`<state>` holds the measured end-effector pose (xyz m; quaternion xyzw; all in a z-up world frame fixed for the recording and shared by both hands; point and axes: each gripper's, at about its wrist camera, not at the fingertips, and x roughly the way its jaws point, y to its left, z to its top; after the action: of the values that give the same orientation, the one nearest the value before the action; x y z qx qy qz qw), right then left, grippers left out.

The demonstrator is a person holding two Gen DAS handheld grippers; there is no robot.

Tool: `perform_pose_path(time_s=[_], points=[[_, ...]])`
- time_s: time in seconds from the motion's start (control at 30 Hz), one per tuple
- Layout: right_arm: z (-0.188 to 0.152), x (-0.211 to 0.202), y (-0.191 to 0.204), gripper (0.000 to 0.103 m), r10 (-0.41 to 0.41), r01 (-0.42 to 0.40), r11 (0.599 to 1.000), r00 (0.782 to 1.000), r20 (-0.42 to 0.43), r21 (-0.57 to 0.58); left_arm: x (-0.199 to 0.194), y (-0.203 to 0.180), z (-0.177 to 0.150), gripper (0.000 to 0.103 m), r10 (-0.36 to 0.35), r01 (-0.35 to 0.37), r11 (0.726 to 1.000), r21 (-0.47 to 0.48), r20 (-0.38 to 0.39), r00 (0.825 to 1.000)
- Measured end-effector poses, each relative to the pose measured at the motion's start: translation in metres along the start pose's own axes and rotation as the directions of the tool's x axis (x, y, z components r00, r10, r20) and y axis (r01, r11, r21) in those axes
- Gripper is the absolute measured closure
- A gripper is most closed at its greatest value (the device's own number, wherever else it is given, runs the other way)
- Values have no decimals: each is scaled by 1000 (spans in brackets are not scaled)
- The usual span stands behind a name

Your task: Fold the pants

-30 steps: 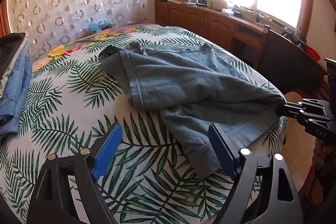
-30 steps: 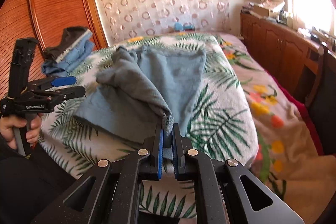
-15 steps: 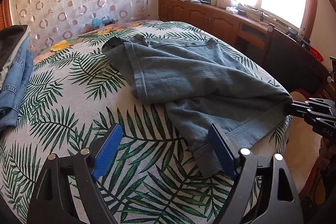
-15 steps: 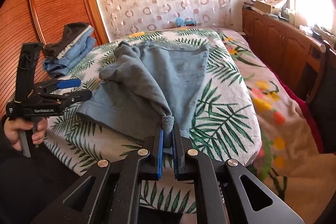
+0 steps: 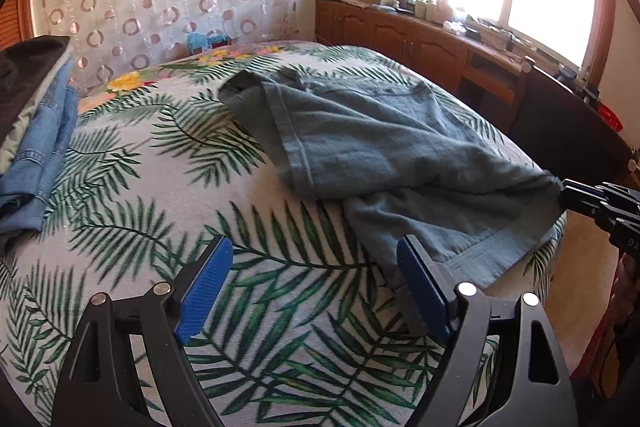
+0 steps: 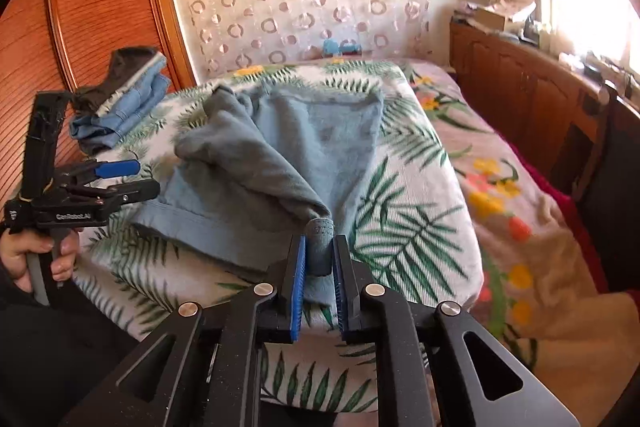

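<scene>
My right gripper (image 6: 319, 259) pinches a bunched corner of the grey-blue pants (image 6: 280, 151) at six o'clock, the garment sprawling half-folded across the palm-print bedspread (image 5: 160, 195). My left gripper (image 5: 312, 283) hovers with jaws spread, holding nothing, the loose hem at its three o'clock. Pull harder, I judge, and the crumpled upper layer could drag off the bed edge.

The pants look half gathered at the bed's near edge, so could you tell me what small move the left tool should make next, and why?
Probably close the open left tool on the pants hem just ahead of its right finger. The right tool already pinches one bunched corner, while that free edge lies loose on the bed.
</scene>
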<state>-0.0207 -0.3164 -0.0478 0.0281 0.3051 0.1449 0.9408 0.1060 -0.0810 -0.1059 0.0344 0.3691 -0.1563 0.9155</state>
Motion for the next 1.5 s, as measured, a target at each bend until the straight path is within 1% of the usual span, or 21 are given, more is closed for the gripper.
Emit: perform_pose_path(time_s=[0.03, 0.13, 0.2, 0.23, 0.3, 0.43, 0.6, 0.83, 1.13, 1.17, 1.2, 1.27, 1.4, 1.5], points=[[1, -2, 0, 88, -8, 8, 1000, 1000, 9, -3, -3, 3, 1, 18, 2, -2, 1000, -7, 7, 1000], [7, -6, 2, 82, -19, 19, 1000, 999, 33, -11, -11, 12, 3, 18, 14, -14, 999, -29, 30, 999], [11, -3, 3, 77, -25, 25, 1000, 999, 33, -18, -15, 18, 3, 18, 27, -26, 999, -39, 44, 999], [14, -1, 4, 77, -25, 26, 999, 999, 33, -21, -16, 20, 3, 18, 32, -30, 999, -46, 52, 998], [19, 5, 8, 75, -8, 10, 999, 999, 40, -31, -17, 26, 3, 18, 47, -43, 997, -63, 68, 997], [33, 25, 18, 74, 28, -26, 998, 999, 43, -48, -19, 32, 2, 18, 86, -79, 994, -69, 90, 992], [50, 50, 37, 72, 83, -79, 991, 996, 41, -104, -23, 41, 2, 18, 98, -90, 992, -84, 98, 990], [70, 86, 52, 70, 156, -156, 977, 988, -10, -145, -28, 57, 1, 18, 122, -110, 987, -115, 105, 987], [90, 128, 73, 70, 195, -208, 957, 977, -82, -203, -33, 64, -1, 18, 131, -115, 984, -133, 119, 984], [91, 132, 74, 70, 205, -221, 954, 974, -95, -202, -33, 64, -2, 18, 132, -116, 984, -132, 120, 984], [92, 138, 74, 66, 211, -230, 953, 971, -110, -198, -34, 65, -2, 18, 133, -117, 984, -131, 121, 984], [95, 148, 74, 61, 214, -237, 952, 968, -132, -194, -34, 65, -2, 18, 132, -116, 985, -131, 122, 984], [99, 164, 82, 60, 198, -232, 949, 966, -167, -216, -34, 66, -4, 18, 133, -117, 984, -134, 118, 984], [100, 169, 92, 58, 184, -224, 944, 967, -178, -241, -34, 67, -5, 18, 132, -116, 984, -138, 115, 985]])
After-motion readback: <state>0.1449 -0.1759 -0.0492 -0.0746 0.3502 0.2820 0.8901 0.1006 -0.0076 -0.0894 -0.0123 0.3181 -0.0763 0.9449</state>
